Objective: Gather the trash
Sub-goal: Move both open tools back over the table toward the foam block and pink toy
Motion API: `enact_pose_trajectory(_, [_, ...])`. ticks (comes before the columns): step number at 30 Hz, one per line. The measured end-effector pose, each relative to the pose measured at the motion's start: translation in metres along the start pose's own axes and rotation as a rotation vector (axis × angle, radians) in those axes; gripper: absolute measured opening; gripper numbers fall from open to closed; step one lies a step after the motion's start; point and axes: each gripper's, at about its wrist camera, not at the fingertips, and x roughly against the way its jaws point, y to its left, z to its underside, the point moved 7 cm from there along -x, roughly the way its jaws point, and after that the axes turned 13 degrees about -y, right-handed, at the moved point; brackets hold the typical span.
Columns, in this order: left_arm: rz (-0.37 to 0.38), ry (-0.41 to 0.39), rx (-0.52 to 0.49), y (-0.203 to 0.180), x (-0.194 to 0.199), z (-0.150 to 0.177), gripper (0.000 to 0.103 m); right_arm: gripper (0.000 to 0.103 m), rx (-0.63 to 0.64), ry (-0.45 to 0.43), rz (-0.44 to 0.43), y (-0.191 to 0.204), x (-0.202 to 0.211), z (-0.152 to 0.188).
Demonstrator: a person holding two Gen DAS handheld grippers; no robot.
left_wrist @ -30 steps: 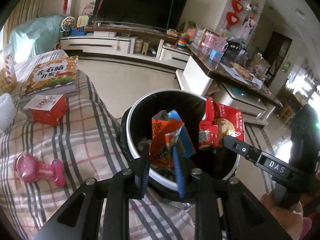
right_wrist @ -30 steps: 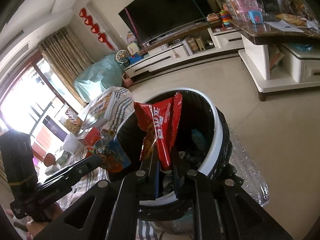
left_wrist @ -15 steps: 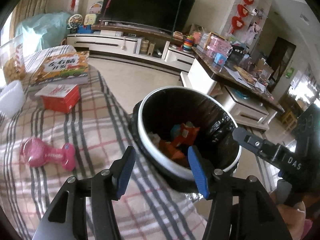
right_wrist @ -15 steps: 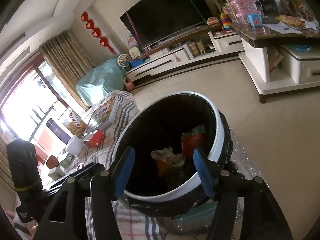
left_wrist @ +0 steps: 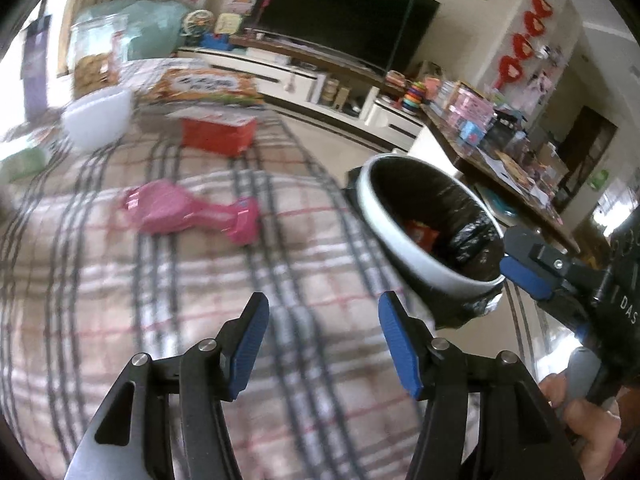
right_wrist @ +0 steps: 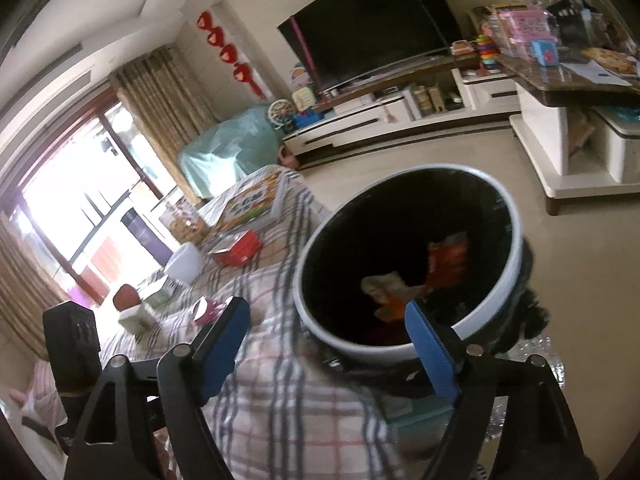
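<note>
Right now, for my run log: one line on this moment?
left tool: open, empty | right tool: open, empty | wrappers: in bin

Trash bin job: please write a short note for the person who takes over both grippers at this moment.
Left gripper: open, nothing between its fingers; its jaws have just been opening. It is over the plaid cloth, beside the bin.
Right gripper: open, empty, jaws also just opening, at the near rim of the trash bin.
Done: both snack wrappers were released and now lie inside the bin.
Left: look for more trash on the cloth. A pink toy, a red box and a white bowl lie there; whether any is trash I cannot tell.
</note>
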Motion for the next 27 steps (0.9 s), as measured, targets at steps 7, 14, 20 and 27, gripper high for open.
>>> enact_pose_trajectory(7, [-0.062, -0.032, 0.057, 0.037, 0.037, 0.004, 0.057, 0.085, 0.015, 0.045, -0.041, 0.025, -0.009, 0.019])
enact_pose_trajectory(14, [-0.112, -0.058, 0.092, 0.061, 0.067, 0.01, 0.061, 0.089, 0.066, 0.09, -0.102, 0.061, -0.016, 0.041])
enact_pose_trajectory(20, [-0.158, -0.076, 0.123, 0.085, 0.089, 0.012, 0.062, 0.089, 0.119, 0.121, -0.149, 0.088, -0.023, 0.053])
enact_pose_trajectory(27, [-0.221, -0.095, 0.159, 0.11, 0.112, 0.014, 0.064, 0.089, 0.164, 0.164, -0.186, 0.11, -0.038, 0.067])
